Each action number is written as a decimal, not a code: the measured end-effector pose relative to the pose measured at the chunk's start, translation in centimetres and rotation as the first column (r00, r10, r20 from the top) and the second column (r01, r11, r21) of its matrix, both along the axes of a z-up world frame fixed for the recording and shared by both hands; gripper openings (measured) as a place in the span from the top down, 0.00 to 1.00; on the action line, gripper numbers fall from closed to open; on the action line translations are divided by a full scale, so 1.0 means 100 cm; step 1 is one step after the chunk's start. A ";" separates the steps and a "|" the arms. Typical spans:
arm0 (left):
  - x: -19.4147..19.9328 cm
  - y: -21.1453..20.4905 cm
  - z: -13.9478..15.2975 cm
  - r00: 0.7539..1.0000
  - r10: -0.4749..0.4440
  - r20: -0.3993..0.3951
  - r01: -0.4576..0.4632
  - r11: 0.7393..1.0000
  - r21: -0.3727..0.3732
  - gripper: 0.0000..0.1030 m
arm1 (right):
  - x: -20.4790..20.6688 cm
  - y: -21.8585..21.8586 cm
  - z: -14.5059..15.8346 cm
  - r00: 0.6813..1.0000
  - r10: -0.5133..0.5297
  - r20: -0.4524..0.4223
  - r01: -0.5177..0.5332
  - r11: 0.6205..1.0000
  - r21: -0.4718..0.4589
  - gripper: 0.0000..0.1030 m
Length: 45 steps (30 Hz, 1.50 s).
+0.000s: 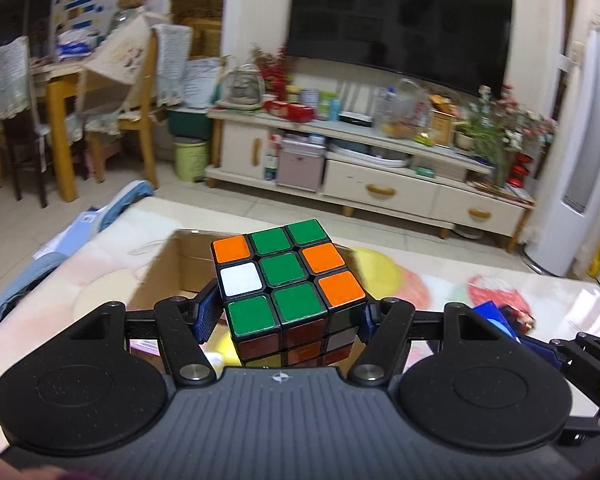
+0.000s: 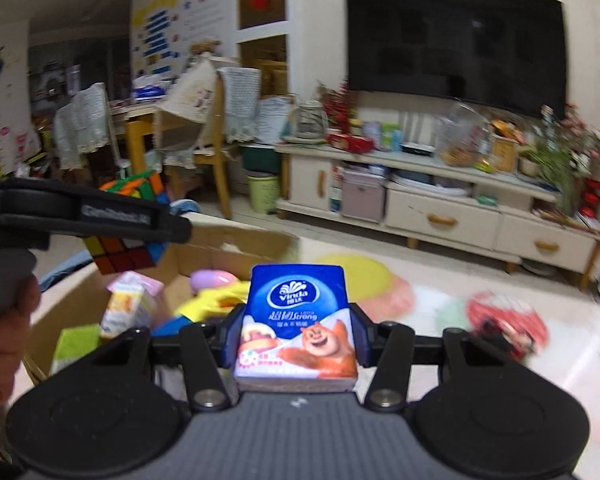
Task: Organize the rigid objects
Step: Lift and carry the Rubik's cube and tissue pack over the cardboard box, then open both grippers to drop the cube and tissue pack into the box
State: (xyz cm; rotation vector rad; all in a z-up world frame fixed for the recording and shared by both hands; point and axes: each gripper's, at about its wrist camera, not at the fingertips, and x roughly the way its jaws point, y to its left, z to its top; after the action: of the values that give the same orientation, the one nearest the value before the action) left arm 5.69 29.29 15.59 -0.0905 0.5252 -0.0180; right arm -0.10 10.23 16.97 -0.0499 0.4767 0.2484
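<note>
Rubik's cube is pinched between the blue pads of the left gripper, green-and-orange face up, above the open cardboard box. A Vinda tissue pack is clamped flat in the right gripper, long axis lying along the fingers, logo end pointing forward.

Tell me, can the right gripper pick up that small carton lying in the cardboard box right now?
Probably not: the right gripper is already shut on a tissue pack, so nothing more fits between its fingers.
</note>
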 end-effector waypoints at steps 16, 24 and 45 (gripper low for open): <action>0.033 0.018 -0.016 0.994 0.046 -0.099 -0.054 0.995 -0.087 0.22 | 0.067 0.062 -0.031 0.984 0.175 -0.019 -0.176 0.968 -0.178 0.50; 0.032 0.016 -0.014 0.993 0.048 -0.105 -0.054 0.997 -0.060 0.05 | 0.064 0.066 -0.040 0.985 0.174 0.009 -0.169 0.964 -0.206 0.29; 0.005 0.003 -0.004 1.000 0.024 -0.001 -0.024 1.000 -0.006 0.00 | -0.011 -0.018 -0.031 0.991 -0.116 0.070 0.122 0.989 -0.079 0.20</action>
State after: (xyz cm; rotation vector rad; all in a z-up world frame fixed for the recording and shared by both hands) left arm 6.21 29.58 15.14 -0.1026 0.5254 0.0043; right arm -1.17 8.47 13.89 -0.1098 0.4236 0.1092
